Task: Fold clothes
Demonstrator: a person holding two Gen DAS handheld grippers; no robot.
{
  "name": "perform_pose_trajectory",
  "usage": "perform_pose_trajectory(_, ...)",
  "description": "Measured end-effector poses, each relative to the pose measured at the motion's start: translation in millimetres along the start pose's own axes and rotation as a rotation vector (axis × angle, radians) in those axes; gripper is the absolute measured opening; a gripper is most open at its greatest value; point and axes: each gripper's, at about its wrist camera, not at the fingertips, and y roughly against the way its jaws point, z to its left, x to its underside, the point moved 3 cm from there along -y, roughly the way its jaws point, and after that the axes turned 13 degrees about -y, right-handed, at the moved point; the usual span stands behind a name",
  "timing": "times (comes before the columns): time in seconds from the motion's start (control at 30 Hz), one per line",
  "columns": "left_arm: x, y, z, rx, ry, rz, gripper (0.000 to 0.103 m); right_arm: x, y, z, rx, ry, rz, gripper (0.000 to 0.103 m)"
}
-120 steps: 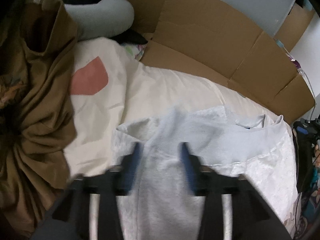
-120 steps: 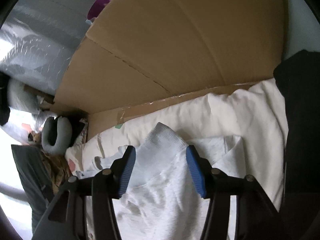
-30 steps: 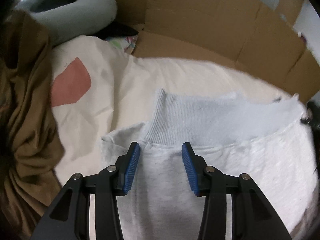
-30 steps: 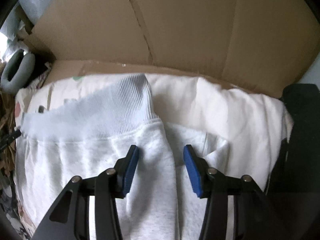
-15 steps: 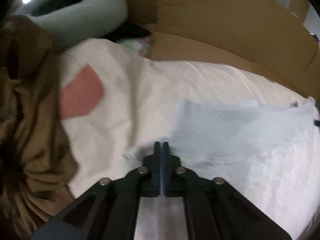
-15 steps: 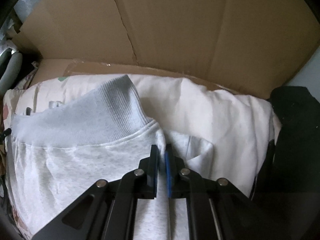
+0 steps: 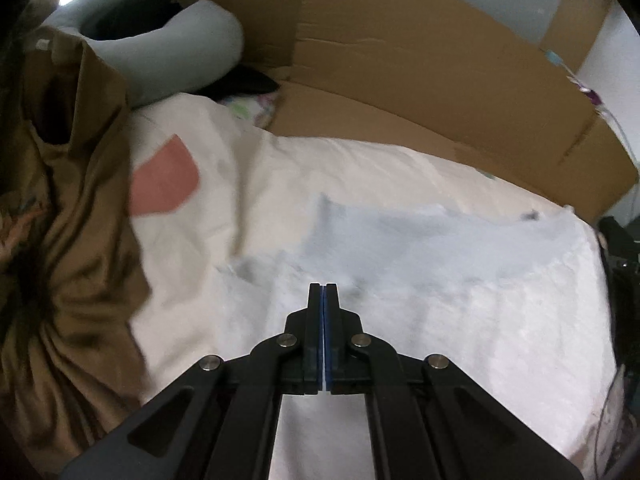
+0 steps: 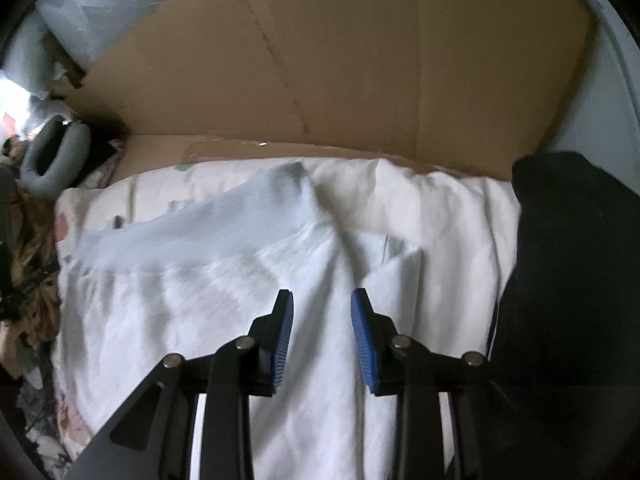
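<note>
Left hand-held gripper [image 7: 324,292] pinched together, right [image 8: 322,300] opening over sweatshirt [image 8: 224,296]

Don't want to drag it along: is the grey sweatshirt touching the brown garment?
Apart. Left wrist view shows a strip of cream bedding between grey sweatshirt and brown garment.

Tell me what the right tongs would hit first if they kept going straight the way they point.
Most likely the pale grey sweatshirt: the right tongs, jaws opening, point down at its body fabric, near a raised fold. Depth is unclear, but nothing else shows in that line.
</note>
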Motion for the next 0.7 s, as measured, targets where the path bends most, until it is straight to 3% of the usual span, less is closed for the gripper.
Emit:
perform_pose_trajectory(0.33, 40.0, 26.8, -78.9, 0.118, 0.017, 0.009, 0.000, 81.1, 23.2, 28.3, -0.081, 0.074, 0.055, 0.028)
perform_pose_trajectory(0.53, 62.0, 36.8, -113.6, 0.213, 0.133, 0.001, 0.000, 114.5, 23.8, 53.4, -0.125, 0.123, 0.079, 0.028)
perform_pose_trajectory(0.7, 75.7, 39.0, -150.8, 0.244, 0.098, 0.024, 0.000, 138.2, 24.9, 72.9, -0.142, 0.168, 0.084, 0.028)
